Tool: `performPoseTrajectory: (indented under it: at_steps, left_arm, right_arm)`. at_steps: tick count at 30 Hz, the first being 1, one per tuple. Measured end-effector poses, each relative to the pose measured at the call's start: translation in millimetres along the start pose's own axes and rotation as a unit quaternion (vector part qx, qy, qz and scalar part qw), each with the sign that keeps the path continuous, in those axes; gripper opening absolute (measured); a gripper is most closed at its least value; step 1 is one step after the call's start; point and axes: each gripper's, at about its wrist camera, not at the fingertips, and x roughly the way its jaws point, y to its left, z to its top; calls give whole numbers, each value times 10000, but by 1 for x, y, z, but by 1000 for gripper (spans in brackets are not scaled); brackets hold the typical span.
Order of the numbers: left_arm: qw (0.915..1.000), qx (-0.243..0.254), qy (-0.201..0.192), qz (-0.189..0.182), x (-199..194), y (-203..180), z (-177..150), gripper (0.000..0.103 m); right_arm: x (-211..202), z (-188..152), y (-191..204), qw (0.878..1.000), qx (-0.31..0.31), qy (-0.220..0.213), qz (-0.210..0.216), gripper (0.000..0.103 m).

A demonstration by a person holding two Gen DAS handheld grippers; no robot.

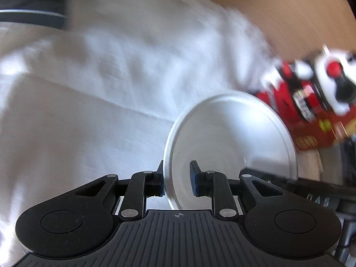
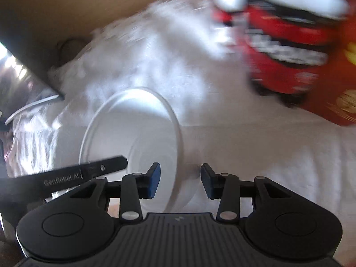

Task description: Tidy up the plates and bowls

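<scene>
One white plate [image 1: 233,138] stands nearly on edge above a white cloth [image 1: 89,122]. In the left wrist view my left gripper [image 1: 178,182] is shut on its near rim, one pad behind the rim and one on the inner face. The right gripper's finger [image 1: 267,174] reaches the plate's far right edge. In the right wrist view the same plate [image 2: 133,133] has its rim between the pads of my right gripper [image 2: 180,182], which is shut on it, inner pad on the well and outer pad at the foot. The left gripper's finger [image 2: 100,170] shows at the left.
A red snack package [image 1: 311,111] [image 2: 289,55] lies on the cloth [image 2: 267,151] just beyond the plate. A dark object with a shiny rim [image 1: 29,11] [image 2: 22,84] sits at the cloth's other side. Past the cloth lies a wooden surface [image 1: 289,11]. A pale curved edge [image 1: 311,162] shows behind the plate.
</scene>
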Motion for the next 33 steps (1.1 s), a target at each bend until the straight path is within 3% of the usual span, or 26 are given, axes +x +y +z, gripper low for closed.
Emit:
performPoseTrajectory:
  at_steps: [6, 9, 21, 29, 33]
  left_arm:
    - [9978, 413, 500, -164, 38, -47, -10, 18]
    - [9964, 486, 695, -72, 57, -61, -11, 16]
    - [9959, 615, 646, 144, 81, -80, -3, 16]
    - [9969, 748, -120, -188, 6, -99, -2, 17]
    - [9931, 1117, -199, -299, -36, -115, -14, 17]
  right_arm:
    - [-16, 5, -55, 9984, 485, -83, -294, 42]
    - [-7, 4, -75, 9978, 595, 44, -302, 42]
    - [12, 0, -82, 9988, 292, 346, -210, 42]
    - [-69, -8, -50, 9981, 44, -621, 9, 42]
    - [-121, -24, -36, 9942, -52, -1074, 21, 42]
